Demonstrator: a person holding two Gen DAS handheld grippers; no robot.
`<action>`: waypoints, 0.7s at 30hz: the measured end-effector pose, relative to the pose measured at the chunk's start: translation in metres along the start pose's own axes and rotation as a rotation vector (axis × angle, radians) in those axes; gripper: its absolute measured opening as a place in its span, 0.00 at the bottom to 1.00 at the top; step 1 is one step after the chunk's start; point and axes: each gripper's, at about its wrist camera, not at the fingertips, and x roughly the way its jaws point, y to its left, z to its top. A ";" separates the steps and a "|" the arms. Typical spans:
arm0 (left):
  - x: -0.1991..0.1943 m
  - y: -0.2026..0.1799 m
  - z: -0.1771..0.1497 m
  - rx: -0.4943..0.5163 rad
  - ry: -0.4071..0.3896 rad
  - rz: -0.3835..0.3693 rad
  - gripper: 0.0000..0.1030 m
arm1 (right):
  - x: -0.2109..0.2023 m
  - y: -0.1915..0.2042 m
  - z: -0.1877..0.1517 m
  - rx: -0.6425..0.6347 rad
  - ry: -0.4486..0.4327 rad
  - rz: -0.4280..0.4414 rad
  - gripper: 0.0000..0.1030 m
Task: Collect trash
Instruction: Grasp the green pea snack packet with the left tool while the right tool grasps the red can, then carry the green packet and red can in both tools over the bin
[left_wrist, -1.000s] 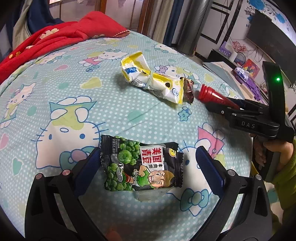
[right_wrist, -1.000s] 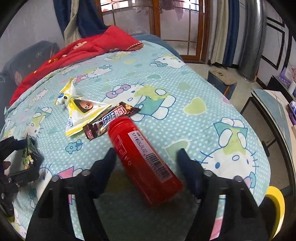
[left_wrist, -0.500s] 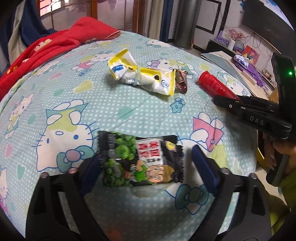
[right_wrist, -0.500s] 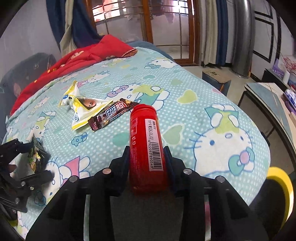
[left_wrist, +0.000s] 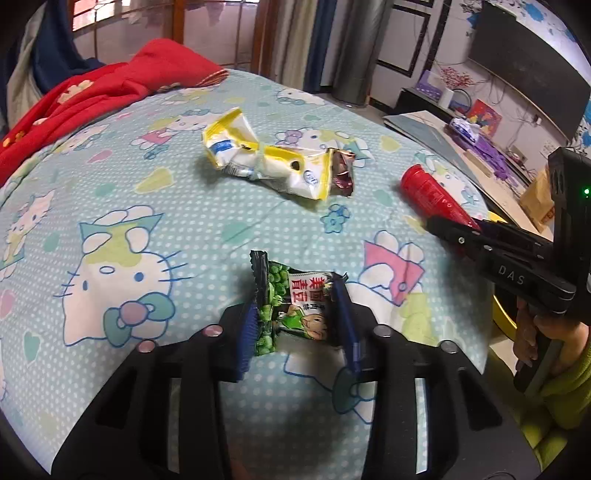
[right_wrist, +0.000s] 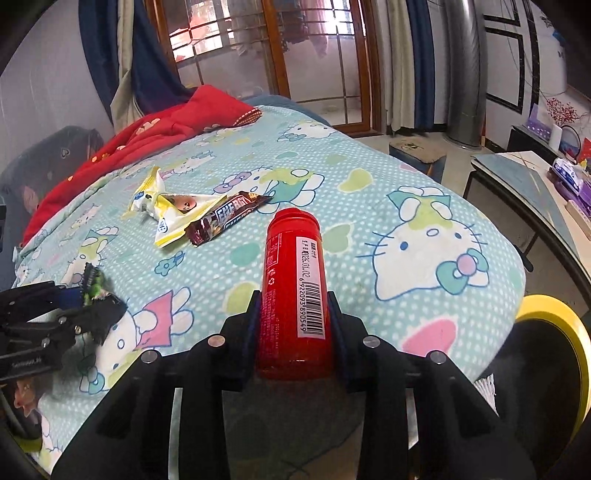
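- The left gripper (left_wrist: 297, 314) has just been closing, and its blue pads now pinch the pea packet (left_wrist: 293, 314) from both sides, so that the packet buckles between them.
- The pea packet sits on the near part of the bed (left_wrist: 184, 229), over the cartoon-cat sheet.
- The right gripper (right_wrist: 293, 325) clamps the red bottle (right_wrist: 293, 280) by its lower half; the bottle points away from the camera, barcode up.
- In the left wrist view the bottle (left_wrist: 430, 194) sticks out of that gripper at the right, just above the sheet, with a hand (left_wrist: 535, 336) on the gripper's handle.
- A yellow wrapper (left_wrist: 266, 162) lies farther out on the bed, mid-sheet, crumpled.
- A brown bar wrapper (right_wrist: 225, 218) touches the yellow wrapper's right end, left of and beyond the bottle.
- A red quilt (right_wrist: 147, 133) is heaped at the far left of the bed.
- A yellow-rimmed bin (right_wrist: 550, 343) stands off the bed's near right edge.
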 end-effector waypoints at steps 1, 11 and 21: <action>0.000 0.000 0.000 0.001 -0.001 -0.002 0.28 | -0.001 0.000 -0.001 0.003 -0.002 0.003 0.31; -0.010 -0.002 0.007 -0.028 -0.042 -0.052 0.26 | -0.015 -0.005 0.001 0.030 -0.032 0.017 0.31; -0.018 -0.024 0.019 -0.013 -0.077 -0.107 0.26 | -0.037 -0.020 0.010 0.065 -0.083 0.008 0.31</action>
